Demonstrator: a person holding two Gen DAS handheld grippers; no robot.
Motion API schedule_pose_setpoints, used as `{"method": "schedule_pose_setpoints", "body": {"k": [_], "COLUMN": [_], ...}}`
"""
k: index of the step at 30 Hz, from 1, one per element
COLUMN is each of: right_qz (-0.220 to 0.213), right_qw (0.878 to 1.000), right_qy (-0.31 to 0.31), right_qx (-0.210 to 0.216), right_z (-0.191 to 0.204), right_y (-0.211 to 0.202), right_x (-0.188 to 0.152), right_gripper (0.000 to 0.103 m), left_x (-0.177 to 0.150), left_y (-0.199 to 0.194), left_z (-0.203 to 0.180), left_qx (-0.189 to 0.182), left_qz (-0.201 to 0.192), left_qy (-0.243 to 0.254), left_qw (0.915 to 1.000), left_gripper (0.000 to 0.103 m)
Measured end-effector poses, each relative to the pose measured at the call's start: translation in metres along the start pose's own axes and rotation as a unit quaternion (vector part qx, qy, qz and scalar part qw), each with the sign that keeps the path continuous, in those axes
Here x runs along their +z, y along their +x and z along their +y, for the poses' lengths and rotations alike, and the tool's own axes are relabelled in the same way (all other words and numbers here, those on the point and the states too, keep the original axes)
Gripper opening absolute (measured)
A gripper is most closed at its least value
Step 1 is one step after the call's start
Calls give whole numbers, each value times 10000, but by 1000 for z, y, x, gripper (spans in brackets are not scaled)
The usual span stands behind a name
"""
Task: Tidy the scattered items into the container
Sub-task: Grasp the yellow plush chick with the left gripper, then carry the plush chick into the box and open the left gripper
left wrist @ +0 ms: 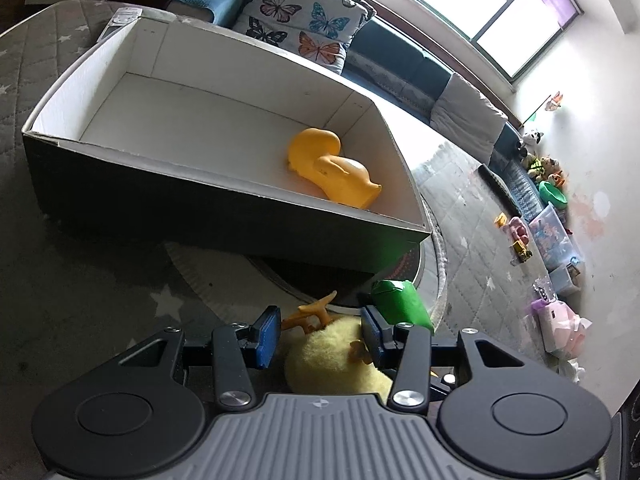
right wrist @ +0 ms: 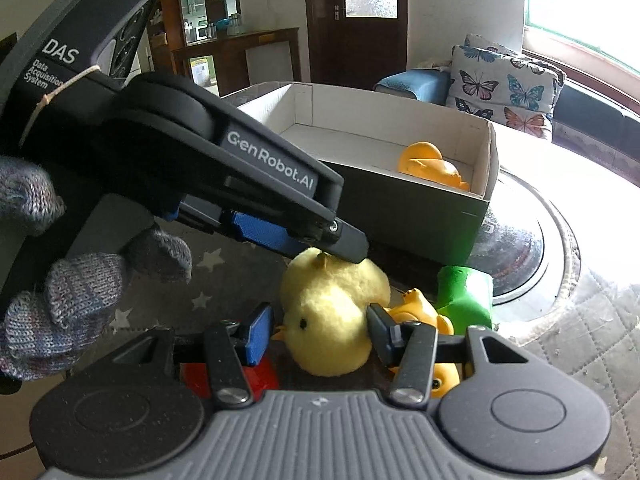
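A yellow plush chick (left wrist: 336,356) (right wrist: 332,312) lies on the grey star mat in front of a dark box with a white inside (left wrist: 224,184) (right wrist: 486,148). A yellow rubber duck (left wrist: 332,168) (right wrist: 432,164) lies inside the box. My left gripper (left wrist: 320,336) is open, its jaws on either side of the chick; it also shows in the right wrist view (right wrist: 320,240), coming down on the chick from above. My right gripper (right wrist: 320,334) is open, its jaws beside the chick's lower body. A green block (left wrist: 400,300) (right wrist: 464,296) and small yellow ducks (right wrist: 420,312) lie beside the chick.
A red item (right wrist: 256,376) sits under my right gripper. A round glass tabletop (right wrist: 520,248) lies right of the box. A butterfly cushion (left wrist: 304,12) (right wrist: 504,84) rests on a dark sofa (left wrist: 416,68) behind. Toys and bins (left wrist: 552,236) line the far wall.
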State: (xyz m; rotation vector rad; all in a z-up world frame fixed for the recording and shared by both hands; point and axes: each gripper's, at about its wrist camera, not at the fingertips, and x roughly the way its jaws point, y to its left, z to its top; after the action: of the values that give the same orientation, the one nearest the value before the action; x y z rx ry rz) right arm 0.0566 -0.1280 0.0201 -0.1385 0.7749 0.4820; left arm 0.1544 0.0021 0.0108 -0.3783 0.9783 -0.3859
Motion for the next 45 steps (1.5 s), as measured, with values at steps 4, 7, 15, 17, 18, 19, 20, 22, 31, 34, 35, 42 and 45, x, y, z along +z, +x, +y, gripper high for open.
{"method": "schedule_pose_setpoints", "body": {"k": [4, 7, 15, 17, 18, 19, 20, 22, 31, 34, 35, 42, 45], "right_qz": [23, 34, 28, 32, 27, 20, 16, 13, -28, -48, -61, -398, -622], "right_qw": [10000, 10000, 10000, 10000, 10000, 10000, 9999, 9999, 9999, 9999, 9999, 9987, 9972], "right_qy": [-34, 5, 28, 18, -12, -45, -63, -53, -38, -59, -89, -278, -361], "right_qx": [9, 9, -11, -27, -53, -80, -99, -102, -128, -126, -131, -177, -210], "right_z": [2, 2, 3, 4, 5, 6, 7, 7, 7, 8, 9, 10, 8], "right_y": [2, 4, 4, 3, 3, 3, 3, 3, 2, -1, -3, -25, -33], "right_x": [-1, -2, -6, -7, -7, -7, -7, -7, -7, -7, -7, 9, 22], "right_gripper": [51, 51, 51, 51, 51, 51, 51, 51, 50, 50, 50, 50, 50], "left_x": [-1, -1, -7, -7, -7, -7, -7, -9, -11, -10, -10, 2, 15], "left_y": [1, 0, -4, -6, -6, -6, -7, -6, -7, -13, -16, -45, -58], "left_z": [0, 0, -4, -3, -4, -5, -6, -7, -1, -2, -3, -16, -23], "left_qx": [11, 24, 94, 100, 118, 137, 156, 165, 45, 6, -11, -160, -222], "left_qz": [-7, 11, -29, -2, 9, 19, 30, -18, -83, -96, -115, -449, -714], "left_qy": [12, -35, -59, -127, -127, -127, -127, -34, -155, -169, -151, -21, 54], "left_qw": [10000, 10000, 9999, 9999, 9998, 9998, 9998, 9999, 9998, 9998, 9998, 9989, 9972], "left_gripper": [47, 47, 48, 48, 48, 48, 48, 48, 46, 44, 44, 43, 43]}}
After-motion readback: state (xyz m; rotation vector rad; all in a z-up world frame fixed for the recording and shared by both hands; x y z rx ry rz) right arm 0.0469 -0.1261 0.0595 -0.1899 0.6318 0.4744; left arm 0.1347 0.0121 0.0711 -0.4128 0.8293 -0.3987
